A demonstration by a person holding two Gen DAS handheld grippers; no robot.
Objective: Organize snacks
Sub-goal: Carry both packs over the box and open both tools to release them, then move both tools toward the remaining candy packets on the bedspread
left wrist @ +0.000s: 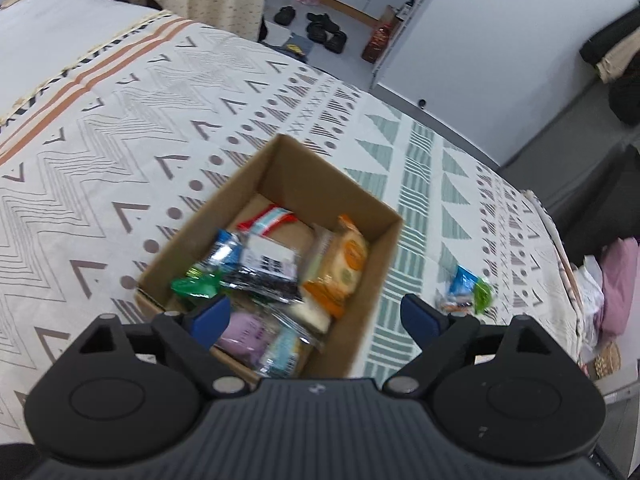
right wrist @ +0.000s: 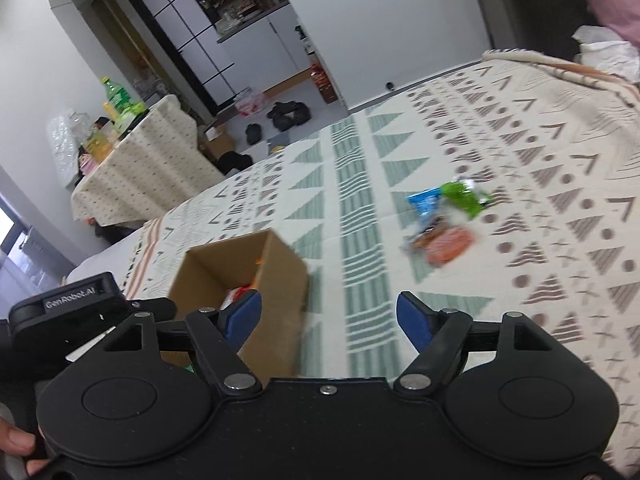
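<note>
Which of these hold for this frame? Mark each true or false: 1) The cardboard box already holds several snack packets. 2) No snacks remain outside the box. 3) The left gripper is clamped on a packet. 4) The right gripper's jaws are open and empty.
1) True: the cardboard box holds several wrapped packets, including an orange packet.
2) False: a small cluster of loose snacks lies on the patterned bedspread, apart from the box.
3) False: the left gripper is open, nothing between its pads.
4) True: the right gripper is open and empty.
</note>
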